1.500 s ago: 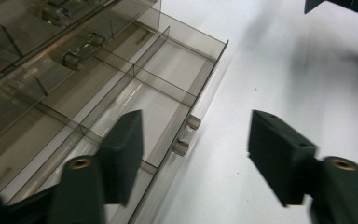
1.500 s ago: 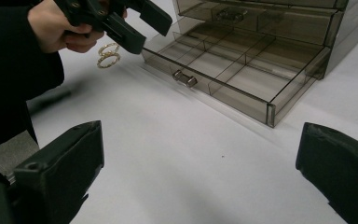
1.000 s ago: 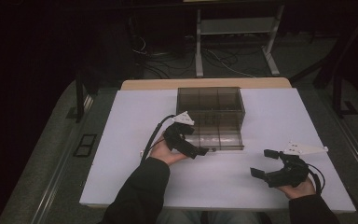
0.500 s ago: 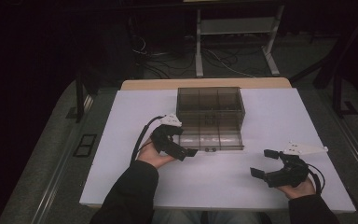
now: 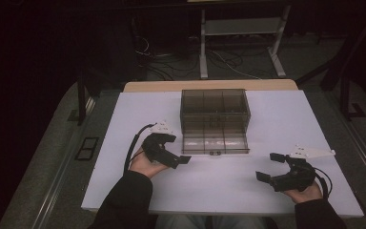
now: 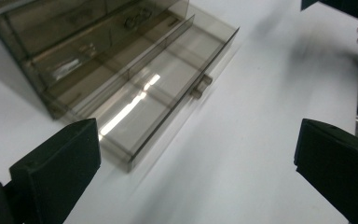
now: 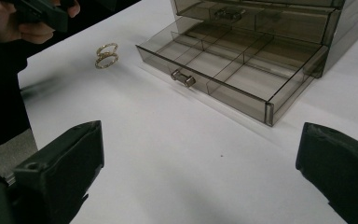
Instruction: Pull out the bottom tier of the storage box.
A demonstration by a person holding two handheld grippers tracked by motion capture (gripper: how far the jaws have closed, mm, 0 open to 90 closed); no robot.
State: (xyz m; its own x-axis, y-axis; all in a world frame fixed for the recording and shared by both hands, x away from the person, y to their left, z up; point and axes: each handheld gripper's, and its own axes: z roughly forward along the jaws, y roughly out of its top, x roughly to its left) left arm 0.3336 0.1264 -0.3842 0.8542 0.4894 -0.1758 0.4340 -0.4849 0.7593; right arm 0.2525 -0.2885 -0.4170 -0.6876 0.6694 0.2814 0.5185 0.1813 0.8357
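Gold rings point(image 7: 106, 55) lie on the table point(image 5: 286, 119), just off the corner of the open bottom drawer point(image 7: 228, 74) on the left claw's side. Left claw point(image 5: 174, 157), jaws spread and empty, sits close to that drawer corner. Right claw point(image 5: 271, 167), also spread and empty, rests well apart, toward the drawer's far end. The two rings lie side by side, touching, flat on the table. Judgement: left hand is much nearer; short reach suffices, closing across the pair's narrow width.
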